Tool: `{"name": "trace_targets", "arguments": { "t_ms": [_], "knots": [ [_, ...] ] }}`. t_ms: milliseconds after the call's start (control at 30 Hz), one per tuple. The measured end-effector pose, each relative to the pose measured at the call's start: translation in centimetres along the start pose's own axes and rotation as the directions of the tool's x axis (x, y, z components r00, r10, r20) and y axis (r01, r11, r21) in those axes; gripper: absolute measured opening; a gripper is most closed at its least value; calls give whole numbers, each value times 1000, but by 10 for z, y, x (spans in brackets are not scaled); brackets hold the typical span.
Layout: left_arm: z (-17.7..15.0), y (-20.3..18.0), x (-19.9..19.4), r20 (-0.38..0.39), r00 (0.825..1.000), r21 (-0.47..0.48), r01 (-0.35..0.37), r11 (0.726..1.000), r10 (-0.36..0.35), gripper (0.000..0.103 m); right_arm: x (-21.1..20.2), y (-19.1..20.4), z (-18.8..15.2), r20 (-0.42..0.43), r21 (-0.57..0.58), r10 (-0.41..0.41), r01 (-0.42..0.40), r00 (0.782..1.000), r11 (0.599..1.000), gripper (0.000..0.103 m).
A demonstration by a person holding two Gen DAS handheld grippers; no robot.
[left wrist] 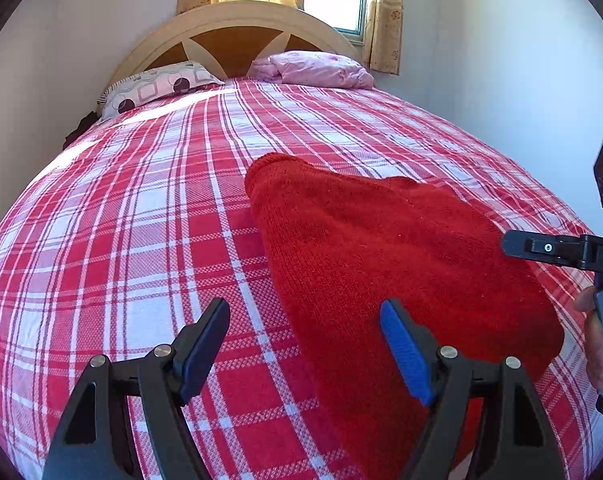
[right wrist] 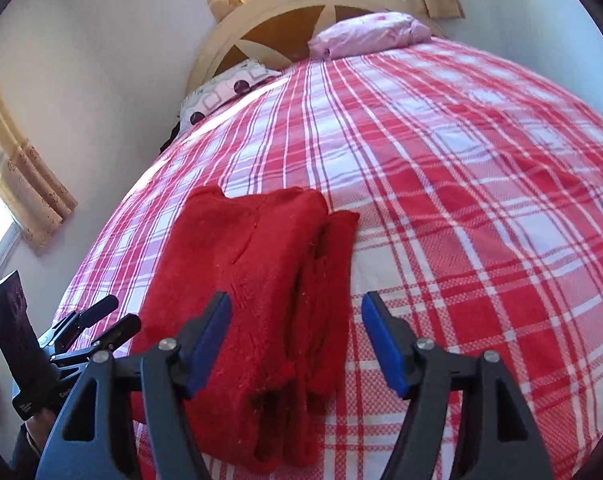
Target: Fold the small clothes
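Right wrist view: both grippers, right gripper (right wrist: 295, 344) and left gripper (left wrist: 305, 350), gape empty; red knit garment (right wrist: 253, 280), stacked near bed (right wrist: 481, 200) edge, could unfold if snagged.

Ahead of both grippers the plaid bedspread (left wrist: 149, 216) lies flat and bare up to the two pillows (left wrist: 161, 84) and the headboard (left wrist: 237, 28), so passage forward is free. The folded red knit garment (right wrist: 257, 280) rises as a low mound just beyond the right gripper (right wrist: 295, 344), which stands open above it. Walls (left wrist: 501, 60) close both sides.
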State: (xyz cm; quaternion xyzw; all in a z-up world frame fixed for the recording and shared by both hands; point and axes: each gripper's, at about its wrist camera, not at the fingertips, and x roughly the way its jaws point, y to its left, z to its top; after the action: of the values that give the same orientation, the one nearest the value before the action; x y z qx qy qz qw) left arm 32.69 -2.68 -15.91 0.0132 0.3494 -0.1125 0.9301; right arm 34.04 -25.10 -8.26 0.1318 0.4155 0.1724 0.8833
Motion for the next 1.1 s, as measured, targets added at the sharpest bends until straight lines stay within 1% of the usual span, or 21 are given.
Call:
{"name": "trace_targets", "arguments": {
  "t_ms": [67,200,333,400,600,700,767,867,933,967,1033,1067,1100],
  "knots": [
    [1,0,6,-9,1000,-1,6,1000,-6,78,12,1,2,-35,1,14,-14,999,1000,80],
    [2,0,16,-19,999,-11,28,1000,-28,78,31,-7,8,-64,18,1,0,998,1000,81],
    [2,2,25,-30,997,-48,72,996,-73,78,42,-18,8,-91,56,30,-24,995,998,83],
    [2,4,28,-36,994,-68,98,993,-101,79,45,-24,5,-92,84,57,-49,994,995,84],
    [4,6,35,-59,983,-106,168,980,-175,79,46,-27,4,-95,97,84,-75,992,992,85],
    [3,10,39,-70,972,-132,214,968,-224,79,47,-28,3,-92,101,92,-83,991,991,85],
    [2,10,39,-70,968,-141,231,963,-242,78,46,-27,1,-91,96,96,-87,991,992,84],
    [3,4,38,-70,966,-116,239,964,-248,78,48,-27,1,-100,99,118,-108,988,989,81],
    [4,-1,38,-71,968,-90,234,968,-240,78,52,-29,3,-106,106,139,-128,985,986,77],
    [4,-4,38,-71,969,-80,230,970,-236,78,54,-29,4,-111,112,154,-142,982,984,73],
    [5,-4,39,-71,969,-81,233,969,-239,78,56,-28,5,-114,122,165,-151,980,981,68],
    [5,-4,39,-69,967,-86,237,968,-244,76,56,-28,5,-113,127,173,-159,978,979,63],
    [5,-4,39,-66,966,-86,242,966,-248,73,56,-28,4,-113,133,186,-171,976,976,55]
  ]
}}
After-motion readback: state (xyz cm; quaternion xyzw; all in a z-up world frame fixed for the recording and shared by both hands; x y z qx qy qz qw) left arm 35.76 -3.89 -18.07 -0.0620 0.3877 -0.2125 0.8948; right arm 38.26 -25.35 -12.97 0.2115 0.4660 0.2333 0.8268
